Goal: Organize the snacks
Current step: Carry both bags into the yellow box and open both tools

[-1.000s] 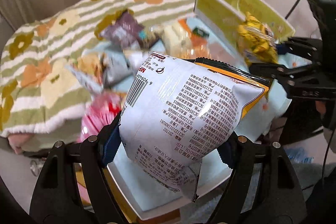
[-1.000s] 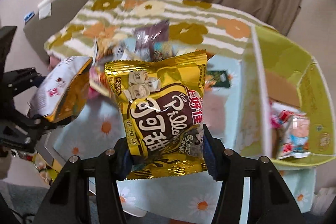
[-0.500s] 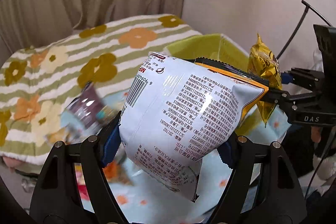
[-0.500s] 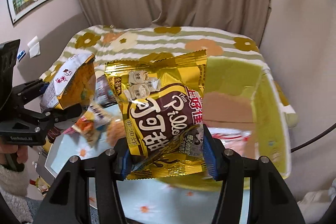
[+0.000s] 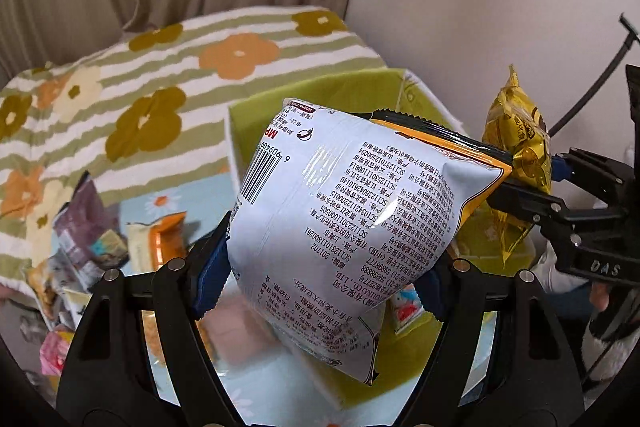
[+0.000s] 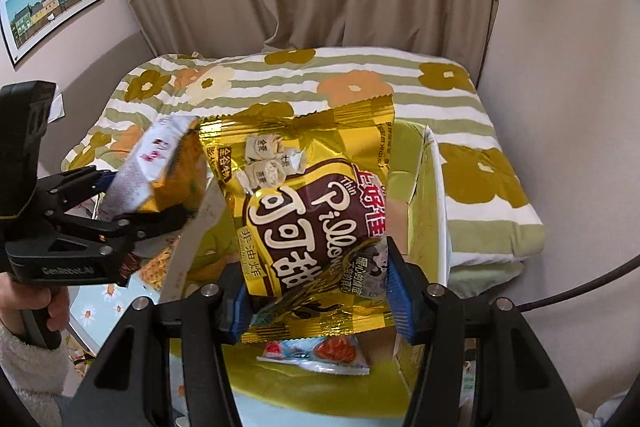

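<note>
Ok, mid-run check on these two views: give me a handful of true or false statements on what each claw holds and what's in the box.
1. The left claw is shut on a white snack bag with a barcode and printed text. True.
2. The right claw is open and holds nothing. False: it is shut on a gold snack bag.
3. The yellow-green box lies behind and below the gold snack bag in the right wrist view. True.
4. The yellow-green box holds nothing. False: a small packet with red on it lies on its floor.
5. All loose snacks are off the table. False: several loose packets lie at the left of the left wrist view.
</note>
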`<action>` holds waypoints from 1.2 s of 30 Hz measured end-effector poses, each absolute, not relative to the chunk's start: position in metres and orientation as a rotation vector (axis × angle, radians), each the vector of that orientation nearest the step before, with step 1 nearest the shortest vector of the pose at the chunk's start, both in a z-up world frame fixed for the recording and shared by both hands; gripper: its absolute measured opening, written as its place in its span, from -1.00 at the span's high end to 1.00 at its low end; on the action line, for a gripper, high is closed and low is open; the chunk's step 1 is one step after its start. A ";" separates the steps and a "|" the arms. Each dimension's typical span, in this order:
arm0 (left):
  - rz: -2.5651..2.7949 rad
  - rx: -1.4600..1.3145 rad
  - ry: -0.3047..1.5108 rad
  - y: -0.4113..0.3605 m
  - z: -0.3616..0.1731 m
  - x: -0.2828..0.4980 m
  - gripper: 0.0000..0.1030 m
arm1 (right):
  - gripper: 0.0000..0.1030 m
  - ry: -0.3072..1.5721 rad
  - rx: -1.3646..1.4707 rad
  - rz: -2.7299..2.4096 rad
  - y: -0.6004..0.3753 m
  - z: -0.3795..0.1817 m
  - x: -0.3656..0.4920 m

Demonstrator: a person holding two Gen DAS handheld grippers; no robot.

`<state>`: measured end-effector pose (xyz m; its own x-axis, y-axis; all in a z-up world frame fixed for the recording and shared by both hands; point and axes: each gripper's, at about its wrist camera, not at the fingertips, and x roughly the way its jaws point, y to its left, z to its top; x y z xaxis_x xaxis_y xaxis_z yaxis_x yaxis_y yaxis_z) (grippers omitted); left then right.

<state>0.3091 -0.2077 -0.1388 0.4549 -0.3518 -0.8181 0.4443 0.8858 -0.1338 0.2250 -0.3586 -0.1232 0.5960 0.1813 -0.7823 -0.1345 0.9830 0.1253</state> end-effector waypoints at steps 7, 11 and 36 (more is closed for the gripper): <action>-0.460 0.116 1.075 -0.227 -0.168 0.342 -0.46 | 0.00 0.957 0.149 0.150 -0.381 -0.141 0.238; -0.451 0.146 1.073 -0.237 -0.172 0.351 -0.67 | 0.00 0.969 0.189 0.138 -0.389 -0.143 0.243; -0.460 0.097 1.081 -0.180 -0.164 0.311 -1.00 | -0.99 0.980 0.240 0.060 -0.380 -0.156 0.251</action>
<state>0.3111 -0.1802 -0.1637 0.3867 -0.3139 -0.8671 0.4072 0.9018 -0.1449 0.2513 -0.3802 -0.1559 0.5574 0.1578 -0.8151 0.0580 0.9720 0.2278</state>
